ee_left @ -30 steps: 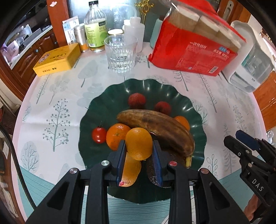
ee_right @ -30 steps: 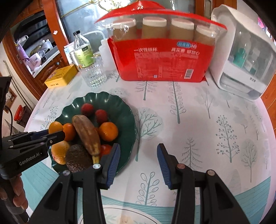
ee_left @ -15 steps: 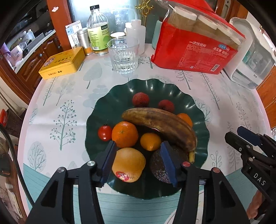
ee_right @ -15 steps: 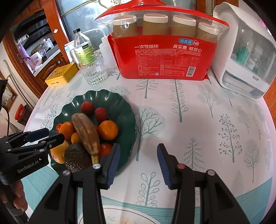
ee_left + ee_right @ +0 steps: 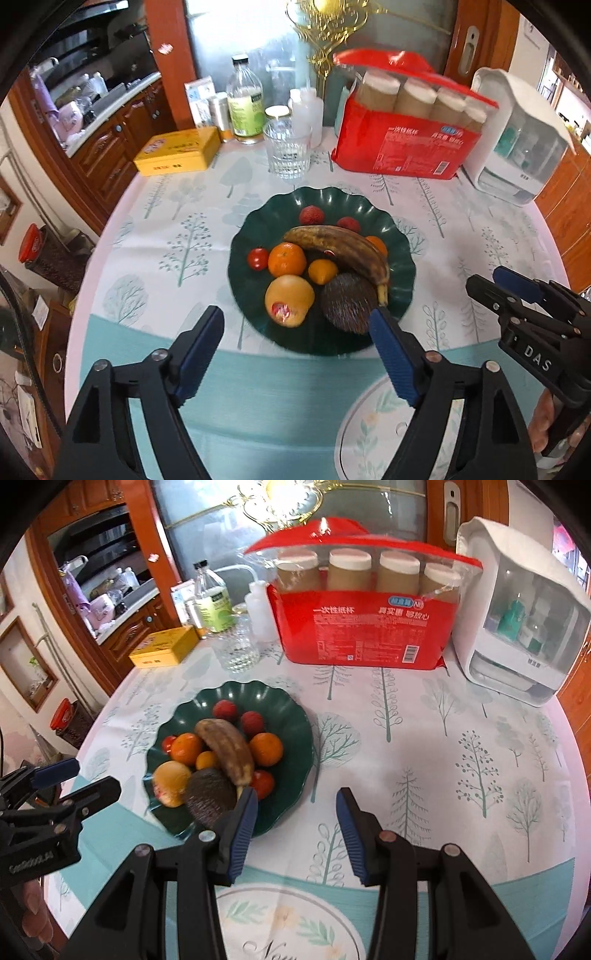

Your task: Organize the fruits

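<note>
A dark green scalloped plate [image 5: 255, 221] [image 5: 295, 716] holds a brown banana [image 5: 340, 247], oranges [image 5: 287, 259], a small orange [image 5: 322, 271], a cherry tomato [image 5: 258, 258], two lychees [image 5: 311, 215], an avocado [image 5: 349, 302] and a yellow-orange fruit with a red sticker [image 5: 289, 301]. My left gripper [image 5: 295, 343] is open and empty, near the plate's front edge. My right gripper [image 5: 295, 812] is open and empty, over the cloth just right of the plate.
Behind the plate stand a glass [image 5: 287, 153], a bottle [image 5: 245, 107], a yellow tin [image 5: 177, 151], a red pack of paper cups [image 5: 406, 140] and a white appliance [image 5: 517, 140]. The round table's edge curves at left [image 5: 79, 295].
My left gripper let go of the small orange onto the plate, opened wide and drew back toward me. The right gripper stayed open and barely moved.
</note>
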A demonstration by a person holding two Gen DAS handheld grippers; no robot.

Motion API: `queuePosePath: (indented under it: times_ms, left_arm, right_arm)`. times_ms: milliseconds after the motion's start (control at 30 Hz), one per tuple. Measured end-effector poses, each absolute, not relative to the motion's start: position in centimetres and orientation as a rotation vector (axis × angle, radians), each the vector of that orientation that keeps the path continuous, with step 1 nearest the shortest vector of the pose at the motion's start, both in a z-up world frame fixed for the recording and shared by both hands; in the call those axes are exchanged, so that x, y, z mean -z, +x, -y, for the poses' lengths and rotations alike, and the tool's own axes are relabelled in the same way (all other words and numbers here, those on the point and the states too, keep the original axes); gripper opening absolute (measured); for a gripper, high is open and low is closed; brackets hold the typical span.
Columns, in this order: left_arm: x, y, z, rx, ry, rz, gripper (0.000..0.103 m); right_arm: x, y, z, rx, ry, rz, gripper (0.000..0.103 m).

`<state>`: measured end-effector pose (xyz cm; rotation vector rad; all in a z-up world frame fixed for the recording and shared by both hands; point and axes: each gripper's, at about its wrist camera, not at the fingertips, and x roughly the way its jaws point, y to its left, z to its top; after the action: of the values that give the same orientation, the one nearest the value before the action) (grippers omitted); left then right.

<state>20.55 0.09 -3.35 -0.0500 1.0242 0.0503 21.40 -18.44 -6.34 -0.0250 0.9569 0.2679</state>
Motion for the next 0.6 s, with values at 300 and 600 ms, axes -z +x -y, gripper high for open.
queuePosePath:
  times_ms: [300, 600]
  left_arm:
    - [-0.3, 13.5, 0.4, -0.043, -0.057, -0.971, 0.091]
    - [-2.3, 6.4, -0.9, -0.028, -0.076, -0.970, 0.096]
  right_arm:
    - [3.1, 15.3, 19.3, -0.306, 0.005, -0.938, 0.046]
    - [1.2, 6.9, 18.6, -0.277, 0.008, -0.930, 0.052]
